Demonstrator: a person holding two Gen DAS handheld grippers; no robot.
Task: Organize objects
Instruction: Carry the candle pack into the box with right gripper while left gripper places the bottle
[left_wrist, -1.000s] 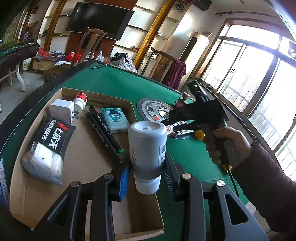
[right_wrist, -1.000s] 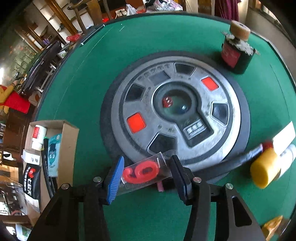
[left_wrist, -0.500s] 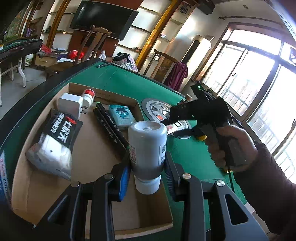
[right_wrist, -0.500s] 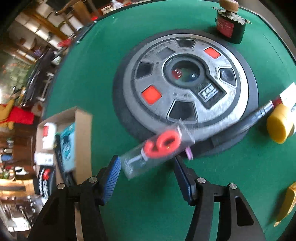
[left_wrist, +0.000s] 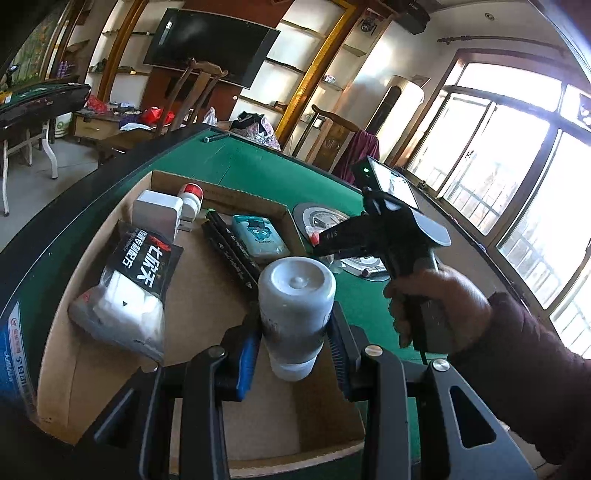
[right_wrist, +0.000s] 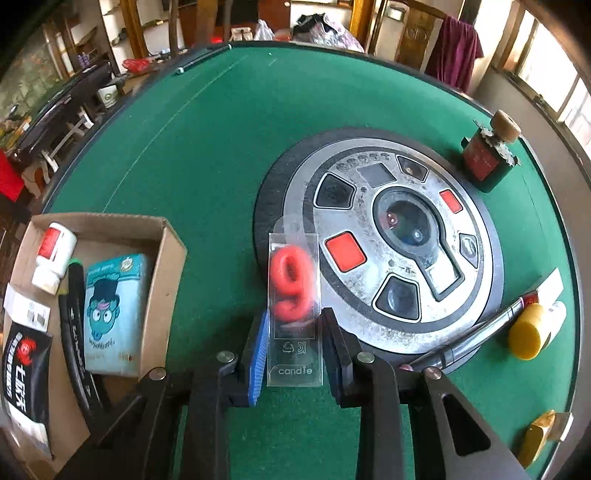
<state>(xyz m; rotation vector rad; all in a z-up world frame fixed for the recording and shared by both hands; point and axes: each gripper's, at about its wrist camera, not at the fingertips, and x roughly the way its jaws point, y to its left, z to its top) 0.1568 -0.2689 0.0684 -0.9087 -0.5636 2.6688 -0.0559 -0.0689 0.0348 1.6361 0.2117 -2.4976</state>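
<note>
My left gripper (left_wrist: 293, 332) is shut on a grey bottle (left_wrist: 295, 291) with a white cap and holds it upright over the near end of the cardboard box (left_wrist: 207, 195). In the right wrist view my right gripper (right_wrist: 293, 347) has its jaws closing on a clear candle pack (right_wrist: 293, 288) with a red number 9 inside. The pads press its two long edges and the pack stands off the green felt. The box (right_wrist: 162, 280) lies to the left of it. A hand (left_wrist: 436, 299) carries the right gripper just past the box's right wall.
The box holds a white charger (left_wrist: 157, 216), a small red-labelled bottle (right_wrist: 53, 258), black markers (left_wrist: 229, 251), a teal pack (right_wrist: 107, 310) and a black-and-white packet (left_wrist: 129, 291). On the felt are a round grey disc (right_wrist: 399, 236), a corked jar (right_wrist: 487, 158), a yellow-capped tube (right_wrist: 532, 332) and a pen (right_wrist: 465, 343).
The right gripper's jaws widened, then closed on the candle pack, which went from lying askew to standing straight between the pads, and it moved left towards the box. The left gripper kept the bottle almost still.
</note>
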